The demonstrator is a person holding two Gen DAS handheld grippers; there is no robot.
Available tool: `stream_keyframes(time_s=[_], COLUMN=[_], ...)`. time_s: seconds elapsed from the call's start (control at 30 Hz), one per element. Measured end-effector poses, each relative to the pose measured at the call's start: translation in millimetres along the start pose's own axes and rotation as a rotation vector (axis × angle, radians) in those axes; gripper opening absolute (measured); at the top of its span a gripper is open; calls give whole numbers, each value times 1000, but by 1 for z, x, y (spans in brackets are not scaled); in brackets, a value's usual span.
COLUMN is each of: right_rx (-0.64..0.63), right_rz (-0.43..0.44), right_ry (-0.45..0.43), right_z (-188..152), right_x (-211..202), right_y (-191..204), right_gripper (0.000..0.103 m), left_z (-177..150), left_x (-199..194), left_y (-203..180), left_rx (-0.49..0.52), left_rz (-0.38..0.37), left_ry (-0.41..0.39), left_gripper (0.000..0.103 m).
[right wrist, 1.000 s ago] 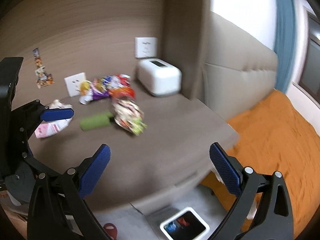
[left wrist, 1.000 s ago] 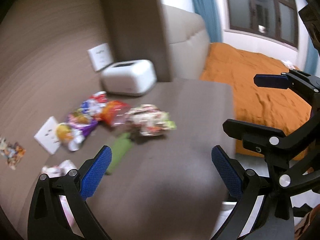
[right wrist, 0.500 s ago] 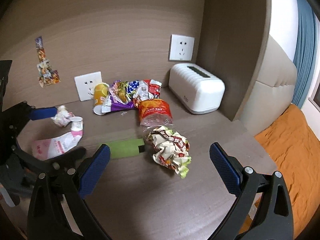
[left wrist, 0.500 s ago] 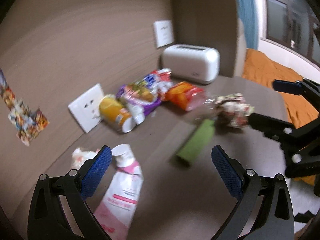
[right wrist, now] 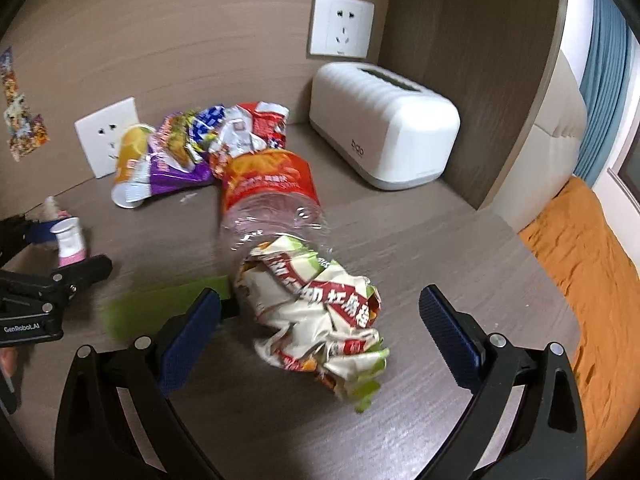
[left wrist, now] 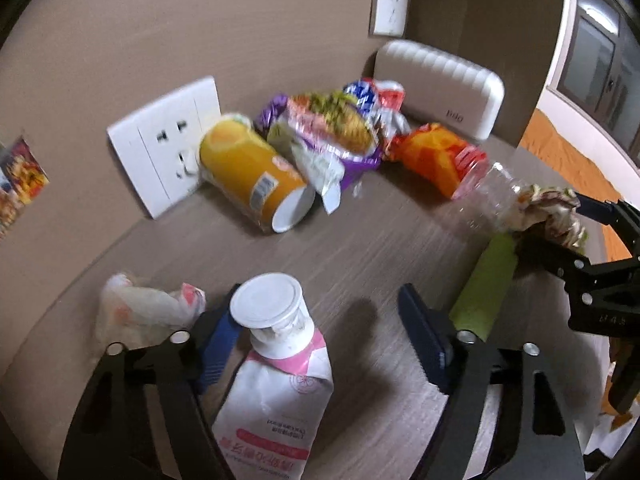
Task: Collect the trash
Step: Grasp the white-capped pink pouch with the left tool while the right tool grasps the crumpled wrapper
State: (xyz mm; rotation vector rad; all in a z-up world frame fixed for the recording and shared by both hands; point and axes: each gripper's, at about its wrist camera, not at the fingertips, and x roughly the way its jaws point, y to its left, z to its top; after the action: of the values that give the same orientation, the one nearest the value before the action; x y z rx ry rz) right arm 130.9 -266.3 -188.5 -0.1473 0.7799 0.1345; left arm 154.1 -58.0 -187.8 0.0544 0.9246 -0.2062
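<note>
Closing left tool (left wrist: 320,340) straddles pink pouch (left wrist: 276,396); right tool (right wrist: 320,328) spread around crumpled wrapper (right wrist: 320,312).

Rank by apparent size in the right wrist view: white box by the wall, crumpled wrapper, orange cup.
1. White box and crumpled wrapper look about equal; the wrapper sits nearer the camera, so I won't rank them.
2. Orange cup, clearly smallest, partly hidden by bags.
</note>
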Motion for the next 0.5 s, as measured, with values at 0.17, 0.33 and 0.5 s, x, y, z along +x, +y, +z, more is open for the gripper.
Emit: stream_keyframes(time_s=[0.17,0.33,0.5], right_rx=[-2,32,42], right_rz=[41,67,67], right_ry=[37,21,-2], right_z=[-2,-2,1], right_x=[10,3,-18], right_y=[-2,-8,-11], right_gripper=[59,57,57], left_z=[0,2,2], left_x=[6,4,-10], left_y=[-2,-1,-4], left_rx=[25,10,16], left_rz=[20,-33,-66], left_ry=[9,9,-6], left_gripper=[42,30,30])
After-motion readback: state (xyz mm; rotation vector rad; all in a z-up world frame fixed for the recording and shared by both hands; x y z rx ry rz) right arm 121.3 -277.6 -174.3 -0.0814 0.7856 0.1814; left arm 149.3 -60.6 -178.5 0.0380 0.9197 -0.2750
